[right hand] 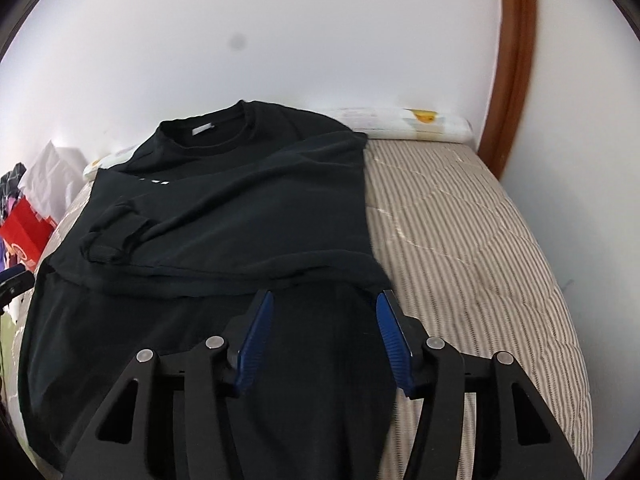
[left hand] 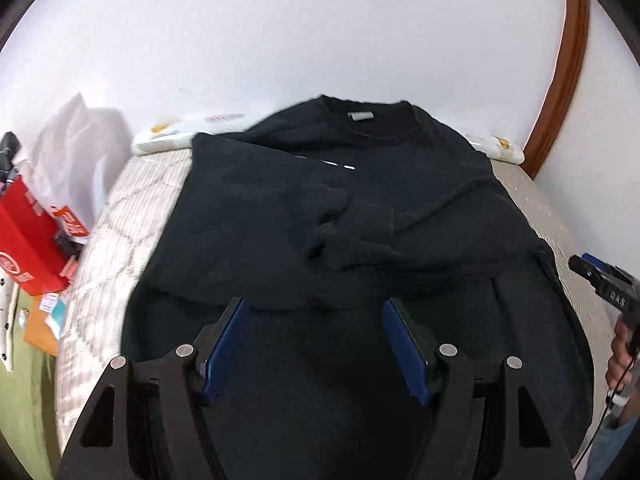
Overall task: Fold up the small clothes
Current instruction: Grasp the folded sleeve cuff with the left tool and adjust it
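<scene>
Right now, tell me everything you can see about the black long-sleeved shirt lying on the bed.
The black long-sleeved shirt looks like soft knit cotton. It lies front up on the striped quilted mattress, its ribbed crew collar with a grey label toward the wall. Both sleeves are folded across the chest, their cuffs meeting near the middle. A small white print shows below the collar. The hem end lies under both open grippers.

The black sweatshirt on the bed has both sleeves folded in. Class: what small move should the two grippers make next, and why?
Probably lower both grippers and close them on the near hem. The black sweatshirt lies flat on the striped mattress, sleeves crossed over its chest. The left gripper and right gripper hover open above its lower part, holding nothing, so the bottom-to-collar fold seems to remain.
</scene>
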Motion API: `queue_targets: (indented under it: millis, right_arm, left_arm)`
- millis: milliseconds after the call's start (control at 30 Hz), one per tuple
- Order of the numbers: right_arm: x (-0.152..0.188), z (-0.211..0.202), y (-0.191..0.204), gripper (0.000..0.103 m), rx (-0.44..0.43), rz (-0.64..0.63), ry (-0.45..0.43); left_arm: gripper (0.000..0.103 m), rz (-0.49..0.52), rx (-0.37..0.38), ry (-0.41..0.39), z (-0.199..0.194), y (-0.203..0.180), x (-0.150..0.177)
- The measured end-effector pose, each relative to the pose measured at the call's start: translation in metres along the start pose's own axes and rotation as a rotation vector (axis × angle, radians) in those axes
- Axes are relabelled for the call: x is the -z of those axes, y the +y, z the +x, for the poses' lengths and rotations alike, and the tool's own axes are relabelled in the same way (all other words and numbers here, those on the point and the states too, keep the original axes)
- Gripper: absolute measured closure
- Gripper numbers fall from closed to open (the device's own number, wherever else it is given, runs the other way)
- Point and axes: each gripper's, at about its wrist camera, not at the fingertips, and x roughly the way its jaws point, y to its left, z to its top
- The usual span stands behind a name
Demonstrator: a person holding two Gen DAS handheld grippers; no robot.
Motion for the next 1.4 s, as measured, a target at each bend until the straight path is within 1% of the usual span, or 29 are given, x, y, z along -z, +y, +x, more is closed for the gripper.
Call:
queue_targets:
  millis: [133, 300, 367, 500, 567, 667, 733, 800, 900, 967, 1000, 1033, 1067, 1100, 1133, 1167, 1200, 1233, 1333, 1400]
  right_arm:
    - [0.003, 0.003, -0.012, 0.05, -0.008, 0.022, -0.008]
    - [0.0, 0.013, -0.015, 0.05, -0.033, 0.024, -0.011]
    - [-0.002, 0.016, -0.016, 0.05, -0.047, 0.025, -0.012]
    - [-0.001, 0.019, -0.013, 0.05, -0.053, 0.005, -0.015]
    - [0.002, 0.019, -0.011, 0.05, -0.047, -0.012, -0.017]
    - [0.006, 0.018, -0.01, 0.05, -0.041, -0.03, -0.02]
    - [0.008, 0.017, -0.01, 0.05, -0.046, -0.032, -0.018]
    - [0.01, 0.016, -0.01, 0.05, -0.046, -0.029, -0.02]
    - [0.01, 0.014, -0.013, 0.05, -0.043, -0.023, -0.025]
    - [0.01, 0.013, -0.014, 0.05, -0.041, -0.022, -0.025]
    - [0.011, 0.012, -0.015, 0.05, -0.037, -0.022, -0.024]
    - [0.011, 0.012, -0.015, 0.05, -0.034, -0.022, -0.023]
    - [0.011, 0.011, -0.015, 0.05, -0.029, -0.02, -0.021]
    - [0.012, 0.011, -0.016, 0.05, -0.027, -0.019, -0.018]
    - [0.012, 0.01, -0.016, 0.05, -0.023, -0.021, -0.015]
    - [0.012, 0.009, -0.016, 0.05, -0.019, -0.023, -0.014]
    - [0.012, 0.009, -0.015, 0.05, -0.014, -0.025, -0.012]
    - [0.011, 0.008, -0.015, 0.05, -0.012, -0.026, -0.013]
    - [0.006, 0.003, -0.008, 0.05, -0.023, -0.032, -0.021]
    - [0.002, 0.001, -0.003, 0.05, -0.027, -0.043, -0.028]
  left_arm:
    - [0.036, 0.012, 0.024, 0.038, 0.027, -0.012, -0.014]
    - [0.036, 0.051, 0.045, 0.046, 0.053, -0.031, -0.034]
    - [0.036, 0.072, 0.04, 0.044, 0.063, -0.039, -0.042]
    - [0.036, 0.097, 0.004, 0.039, 0.083, -0.051, -0.05]
    - [0.036, 0.118, -0.028, 0.025, 0.09, -0.056, -0.051]
    - [0.035, 0.172, -0.084, 0.015, 0.1, -0.065, -0.049]
    - [0.03, 0.206, -0.121, 0.007, 0.105, -0.071, -0.048]
    - [0.028, 0.238, -0.155, 0.002, 0.11, -0.077, -0.047]
    - [0.027, 0.276, -0.237, 0.005, 0.121, -0.085, -0.046]
    - [0.027, 0.283, -0.26, -0.015, 0.123, -0.089, -0.045]
    - [0.032, 0.281, -0.267, -0.019, 0.124, -0.089, -0.046]
    - [0.043, 0.275, -0.258, -0.014, 0.125, -0.087, -0.047]
    - [0.067, 0.26, -0.218, 0.014, 0.128, -0.085, -0.049]
    - [0.071, 0.222, -0.181, 0.024, 0.126, -0.079, -0.052]
    - [0.083, 0.209, -0.171, 0.026, 0.124, -0.076, -0.054]
    - [0.086, 0.2, -0.144, 0.026, 0.121, -0.073, -0.055]
    - [0.089, 0.177, -0.097, 0.017, 0.113, -0.067, -0.059]
    - [0.09, 0.157, -0.08, 0.005, 0.105, -0.061, -0.061]
    - [0.093, 0.104, -0.048, -0.05, 0.079, -0.038, -0.069]
    - [0.093, 0.062, -0.048, -0.09, 0.061, -0.018, -0.073]
